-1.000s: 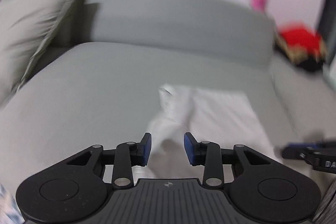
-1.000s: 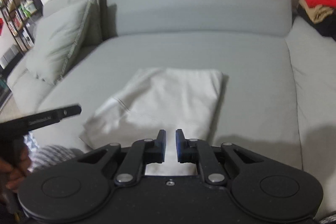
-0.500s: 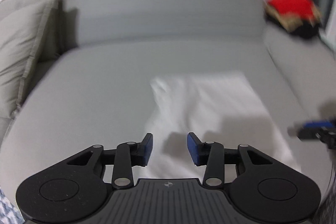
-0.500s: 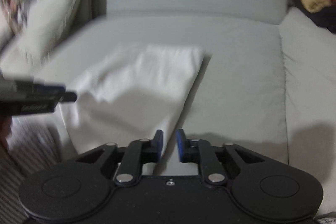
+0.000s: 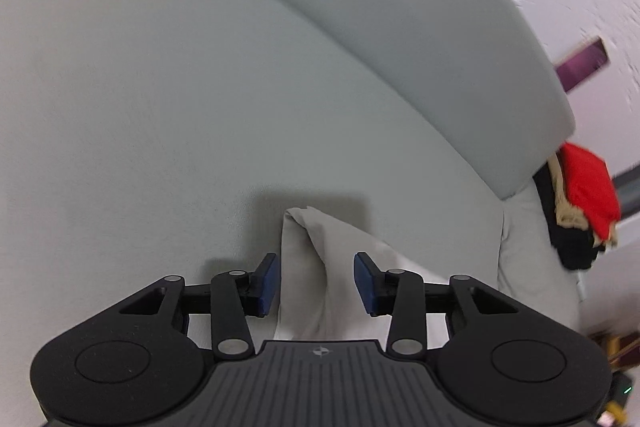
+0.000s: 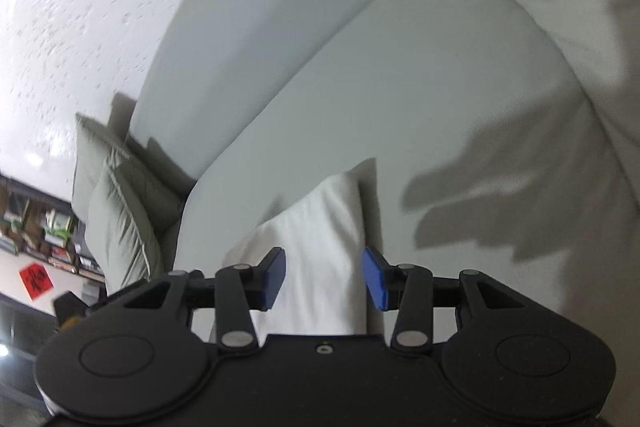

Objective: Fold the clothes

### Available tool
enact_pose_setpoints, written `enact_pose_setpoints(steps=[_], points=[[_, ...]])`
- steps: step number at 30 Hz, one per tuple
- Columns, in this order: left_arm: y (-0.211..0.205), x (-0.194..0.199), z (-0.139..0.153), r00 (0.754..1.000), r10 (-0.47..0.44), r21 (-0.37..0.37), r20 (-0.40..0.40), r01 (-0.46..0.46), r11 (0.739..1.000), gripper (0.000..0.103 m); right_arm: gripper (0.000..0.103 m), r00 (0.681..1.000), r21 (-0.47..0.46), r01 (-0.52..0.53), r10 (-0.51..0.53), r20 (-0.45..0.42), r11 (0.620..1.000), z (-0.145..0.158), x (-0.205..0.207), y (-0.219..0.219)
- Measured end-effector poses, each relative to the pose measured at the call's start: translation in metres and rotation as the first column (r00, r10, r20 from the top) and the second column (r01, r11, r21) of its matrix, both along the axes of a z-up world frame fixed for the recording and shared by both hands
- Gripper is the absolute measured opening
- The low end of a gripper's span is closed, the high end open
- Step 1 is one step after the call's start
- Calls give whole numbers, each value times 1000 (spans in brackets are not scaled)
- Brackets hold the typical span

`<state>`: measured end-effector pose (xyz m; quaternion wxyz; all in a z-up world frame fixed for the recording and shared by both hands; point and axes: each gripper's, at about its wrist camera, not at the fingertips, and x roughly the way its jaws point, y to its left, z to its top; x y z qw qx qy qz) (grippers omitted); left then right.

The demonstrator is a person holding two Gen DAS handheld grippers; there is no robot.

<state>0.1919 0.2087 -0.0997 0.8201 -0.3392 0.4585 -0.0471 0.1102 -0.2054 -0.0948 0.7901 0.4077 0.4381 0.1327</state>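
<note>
the white garment (image 5: 316, 267) lies on the grey sofa seat (image 5: 140, 107), folded into a flat, pale, softly creased slab. in the left wrist view one raised corner peaks at 12 o'clock of the left gripper (image 5: 316, 281), with a diagonal ridge running down between the blue pads; the jaws are closing but not yet pressing the cloth. in the right wrist view the garment's smooth folded edge runs up toward 12 o'clock of the right gripper (image 6: 324, 279), whose jaws are opening, released, cloth between them. a pile of red and dark clothes (image 5: 580, 203) sits at 3 o'clock.
</note>
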Motion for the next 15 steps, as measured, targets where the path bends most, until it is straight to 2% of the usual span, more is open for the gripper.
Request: enact_pose_setpoints(steps=[2,5,9,12,14,15], points=[[1,10,-10,1000,5,-45,-22,-6,999,37,44,1000,26,9,-9,-13,1000,-10,8,0],[1,21,-15,1000,-6,-98,-11,4,995,33,44,999,52,29,-28,-24,998,-18,16,-7],[-3,35,-16,1000,-15,-110,7,15,994,19,43,999,56,48,-46,-24,997,-25,27,-10],[-11,41,-13,999,-33,-75,26,35,997,11,39,999,51,48,-48,-11,998,-24,31,-7],[-19,44,-10,998,-50,-17,47,51,999,7,38,999,33,42,-42,2,999,-23,35,-1],[-23,46,-8,997,-59,13,57,58,998,1,38,999,20,41,-41,5,999,-23,37,2]])
